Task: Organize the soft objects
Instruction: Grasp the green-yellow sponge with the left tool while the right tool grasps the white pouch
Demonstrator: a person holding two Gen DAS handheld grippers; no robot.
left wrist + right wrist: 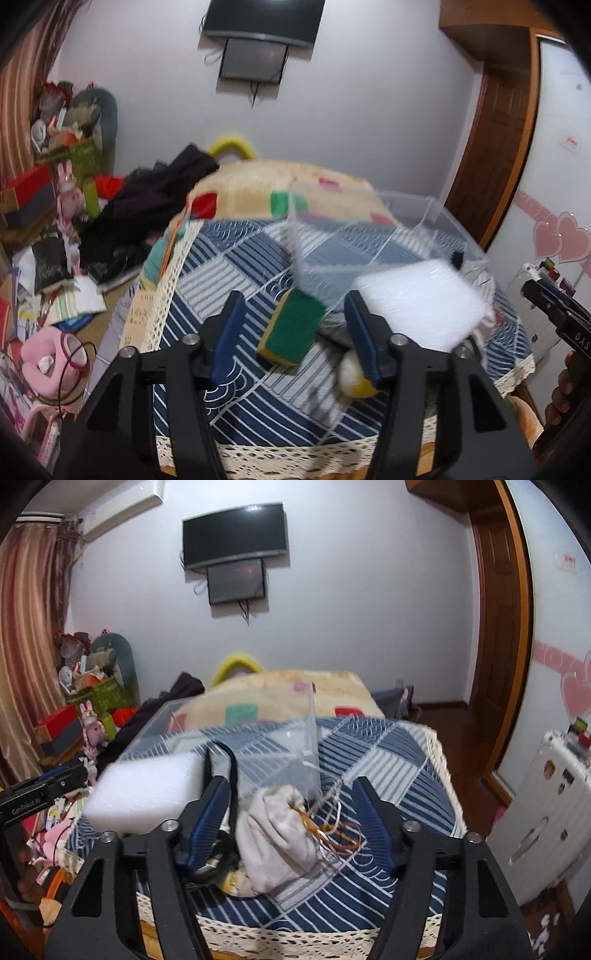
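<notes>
Diagonally, green sponge (291, 332) lies between parted fingers (229, 328).

left view: from above the near edge of the table (258, 413), looking forward along the left gripper (295, 332) and slightly down; far wall and tv (264, 18) ahead.
right view: same facing, from the table's (388, 897) near edge, along the right gripper (291, 819); tv (234, 535) ahead, door (498, 627) at right.
nearness: both close over the cloth, fingers filling the lower frame.
shared: clear box (369, 236) (258, 746), white foam (421, 306) (144, 794), blanket (258, 184) (295, 690), tv, left-side clutter.
cross-sight: each view catches the other gripper at its edge, right one (554, 314), left one (44, 790).
</notes>
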